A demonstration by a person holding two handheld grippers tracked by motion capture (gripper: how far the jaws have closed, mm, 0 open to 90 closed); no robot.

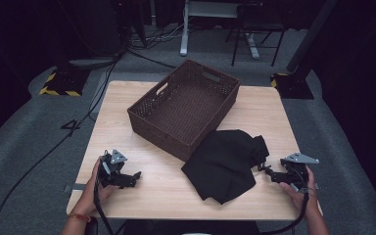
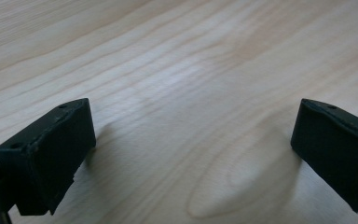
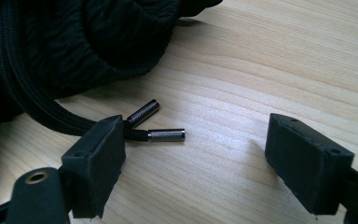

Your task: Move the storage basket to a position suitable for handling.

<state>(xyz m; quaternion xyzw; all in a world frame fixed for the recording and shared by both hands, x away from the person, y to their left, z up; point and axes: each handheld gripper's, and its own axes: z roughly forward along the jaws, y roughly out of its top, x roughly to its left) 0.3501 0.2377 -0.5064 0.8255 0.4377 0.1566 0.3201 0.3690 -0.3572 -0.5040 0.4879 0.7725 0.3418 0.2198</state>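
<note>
You have a brown wicker basket (image 1: 185,106) sitting at the far middle of the wooden table (image 1: 122,105), tilted askew to its edges. Past the table, cables (image 1: 149,54) trail across grey carpet (image 1: 27,142) beneath a chair (image 1: 254,29).

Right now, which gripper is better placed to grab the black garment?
Right. The right gripper sits open beside the black garment, its drawstring tips just ahead of the jaws. The left gripper is open over bare table, farther from it.
</note>
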